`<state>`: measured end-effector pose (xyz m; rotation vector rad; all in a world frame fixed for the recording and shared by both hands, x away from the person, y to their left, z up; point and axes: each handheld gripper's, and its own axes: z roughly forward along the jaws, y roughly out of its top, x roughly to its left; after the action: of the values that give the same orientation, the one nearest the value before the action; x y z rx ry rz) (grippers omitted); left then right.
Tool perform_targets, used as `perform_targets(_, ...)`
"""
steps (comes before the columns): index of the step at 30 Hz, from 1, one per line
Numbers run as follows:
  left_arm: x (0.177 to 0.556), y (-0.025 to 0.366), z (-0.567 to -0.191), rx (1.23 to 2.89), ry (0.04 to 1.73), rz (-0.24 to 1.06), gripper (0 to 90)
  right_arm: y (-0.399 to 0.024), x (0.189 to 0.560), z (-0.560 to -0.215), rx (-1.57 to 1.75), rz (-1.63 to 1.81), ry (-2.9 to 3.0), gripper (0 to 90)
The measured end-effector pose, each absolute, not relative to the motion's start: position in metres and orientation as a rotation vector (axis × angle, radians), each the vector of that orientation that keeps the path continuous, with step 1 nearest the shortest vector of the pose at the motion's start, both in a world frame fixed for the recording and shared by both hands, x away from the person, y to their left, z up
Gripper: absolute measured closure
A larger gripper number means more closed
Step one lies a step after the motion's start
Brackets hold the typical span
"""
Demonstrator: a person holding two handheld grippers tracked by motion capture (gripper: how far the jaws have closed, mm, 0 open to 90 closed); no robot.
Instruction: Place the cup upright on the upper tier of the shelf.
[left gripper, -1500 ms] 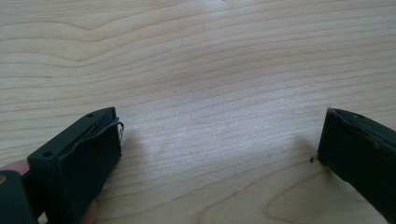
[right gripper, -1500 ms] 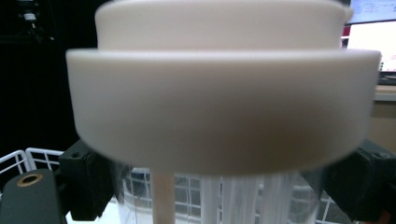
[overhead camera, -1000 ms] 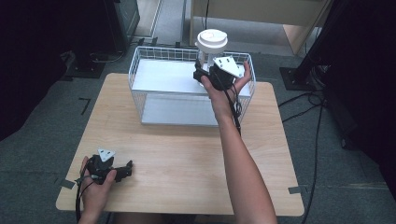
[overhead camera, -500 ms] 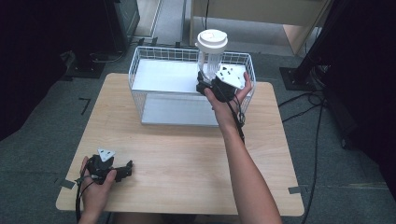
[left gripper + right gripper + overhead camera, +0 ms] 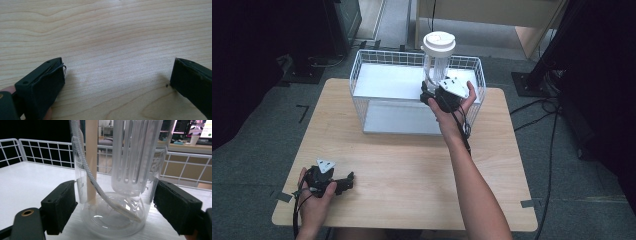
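Resting at seven o'clock on the wooden table [image 5: 402,165], my left gripper [image 5: 347,181] lies idle, jaws spread wide over bare wood with nothing between them. Toward one o'clock, my right gripper [image 5: 113,202] has just been closing its jaws and now clamps the base of the clear tumbler [image 5: 117,182], which stands upright on the white floor of the wire basket [image 5: 362,65], at its right end. I judge this the grasping step; next comes a straight lift, high enough to clear the rim. Glare blurs the inner straw and strainer, and the right gripper view cuts off the white lid [image 5: 438,42].
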<state>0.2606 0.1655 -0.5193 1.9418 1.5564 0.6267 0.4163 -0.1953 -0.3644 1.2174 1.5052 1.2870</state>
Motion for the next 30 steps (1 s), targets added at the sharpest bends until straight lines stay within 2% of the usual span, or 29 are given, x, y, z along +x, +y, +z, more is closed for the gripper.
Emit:
perform_targets(13, 0.261, 0.165, -0.519, 1.942, 1.556, 0.627, 0.0, -0.196, 0.423, -0.364, 1.229, 1.318, 1.526, 17.2)
perform_targets(17, 0.261, 0.166, -0.519, 1.943, 1.556, 0.627, 0.0, -0.199, 0.418, -0.362, 1.216, 1.342, 1.544, 14.5)
perform_targets(30, 0.261, 0.165, -0.519, 1.943, 1.555, 0.627, 0.0, -0.211, 0.388, -0.367, 1.136, 1.296, 1.585, 14.3)
